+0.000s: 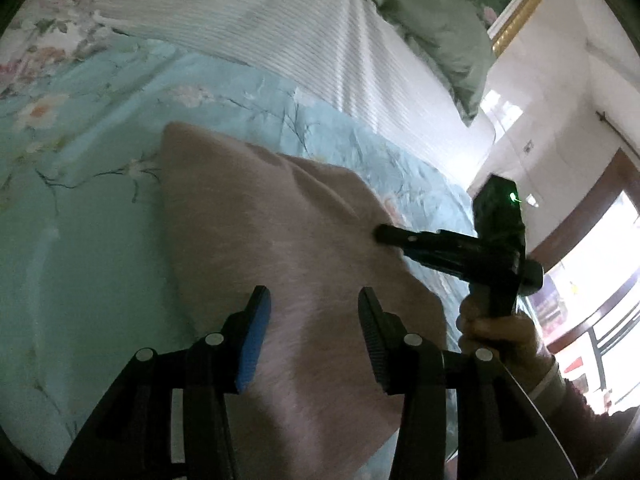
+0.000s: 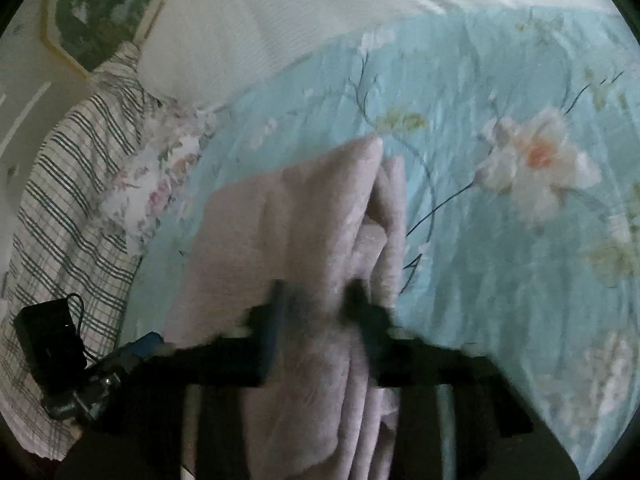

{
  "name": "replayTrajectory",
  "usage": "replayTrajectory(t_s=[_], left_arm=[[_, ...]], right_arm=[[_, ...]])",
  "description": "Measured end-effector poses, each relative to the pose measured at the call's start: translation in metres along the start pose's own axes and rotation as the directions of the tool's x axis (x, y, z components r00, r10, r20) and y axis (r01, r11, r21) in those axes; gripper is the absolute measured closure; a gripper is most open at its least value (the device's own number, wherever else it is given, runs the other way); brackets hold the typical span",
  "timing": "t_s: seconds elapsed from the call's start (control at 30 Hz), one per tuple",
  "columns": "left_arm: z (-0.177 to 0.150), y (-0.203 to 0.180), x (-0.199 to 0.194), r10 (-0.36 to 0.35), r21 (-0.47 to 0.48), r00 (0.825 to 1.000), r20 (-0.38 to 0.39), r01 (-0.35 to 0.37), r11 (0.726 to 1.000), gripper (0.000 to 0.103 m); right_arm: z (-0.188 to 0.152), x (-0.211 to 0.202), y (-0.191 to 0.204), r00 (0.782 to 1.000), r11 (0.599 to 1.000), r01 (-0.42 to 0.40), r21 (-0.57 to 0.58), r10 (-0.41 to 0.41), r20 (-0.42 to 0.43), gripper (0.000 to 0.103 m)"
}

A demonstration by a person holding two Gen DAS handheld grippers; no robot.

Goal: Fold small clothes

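A small pink fuzzy garment [image 1: 280, 240] lies folded on the light blue floral bedspread [image 1: 80, 200]. My left gripper [image 1: 314, 300] is open just above its near part, one finger blue-padded [image 1: 256, 340]. My right gripper [image 1: 384, 234] reaches in from the right, its tips on the garment's right edge; from this view I cannot tell its opening. In the right wrist view the garment [image 2: 312, 220] shows stacked folded layers, and my right gripper [image 2: 316, 292], blurred, is open with the cloth lying between its fingers. The left gripper [image 2: 136, 348] shows at the lower left.
A white ribbed blanket [image 1: 280, 28] and a green pillow [image 1: 432, 20] lie at the head of the bed. A striped checked cloth [image 2: 80, 200] and a floral pillow [image 2: 160, 172] lie at the left in the right wrist view. A window and wall [image 1: 580, 240] are to the right.
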State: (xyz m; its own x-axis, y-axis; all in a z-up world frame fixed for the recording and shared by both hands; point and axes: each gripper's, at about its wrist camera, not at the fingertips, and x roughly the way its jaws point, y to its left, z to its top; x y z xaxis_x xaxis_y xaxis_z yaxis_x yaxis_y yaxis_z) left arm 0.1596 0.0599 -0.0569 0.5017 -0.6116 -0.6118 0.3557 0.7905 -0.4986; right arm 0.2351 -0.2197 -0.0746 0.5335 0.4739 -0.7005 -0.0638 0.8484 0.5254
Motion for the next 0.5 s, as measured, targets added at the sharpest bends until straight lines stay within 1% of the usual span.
replayTrajectory(t_s=[0.03,0.1,0.13,0.17,0.2,0.3,0.37,0.4,0.5], left_arm=[[0.000,0.000,0.002,0.001,0.003,1.000,-0.009,-0.001,1.000,0.059],[0.003,-0.002,0.003,-0.013,0.017,1.000,-0.022,0.014,1.000,0.059],[0.003,-0.003,0.003,-0.020,0.027,0.999,-0.026,0.021,0.999,0.059],[0.003,-0.004,0.005,-0.018,0.029,0.999,-0.032,0.019,0.999,0.059],[0.003,-0.004,0.010,-0.015,0.029,0.999,-0.046,0.016,0.999,0.059],[-0.003,0.001,0.026,-0.006,0.005,0.996,-0.085,0.007,1.000,0.062],[-0.010,0.005,0.039,-0.012,-0.020,0.994,-0.110,0.010,1.000,0.071],[-0.013,0.006,0.041,-0.013,-0.027,0.993,-0.117,0.010,1.000,0.073],[-0.011,0.001,0.036,-0.004,-0.021,0.991,-0.130,0.001,1.000,0.073]], right_arm=[[0.001,-0.001,0.004,1.000,1.000,-0.009,-0.009,0.009,0.009,0.087],[0.003,-0.016,0.011,0.997,0.998,-0.052,-0.024,0.054,0.061,0.091],[0.004,-0.021,0.011,0.996,0.998,-0.052,-0.026,0.053,0.076,0.094],[0.004,-0.026,0.009,0.995,0.999,-0.030,-0.024,0.032,0.092,0.095],[0.003,-0.027,0.005,0.996,1.000,-0.016,-0.013,0.017,0.090,0.096],[-0.002,-0.008,-0.022,1.000,0.998,0.009,0.059,-0.010,0.027,0.096],[-0.008,0.003,-0.029,1.000,0.997,0.026,0.066,-0.026,-0.003,0.096],[-0.009,0.003,-0.029,0.999,0.997,0.036,0.067,-0.036,0.000,0.096],[-0.005,-0.006,-0.025,0.998,0.995,0.061,0.082,-0.062,0.011,0.093]])
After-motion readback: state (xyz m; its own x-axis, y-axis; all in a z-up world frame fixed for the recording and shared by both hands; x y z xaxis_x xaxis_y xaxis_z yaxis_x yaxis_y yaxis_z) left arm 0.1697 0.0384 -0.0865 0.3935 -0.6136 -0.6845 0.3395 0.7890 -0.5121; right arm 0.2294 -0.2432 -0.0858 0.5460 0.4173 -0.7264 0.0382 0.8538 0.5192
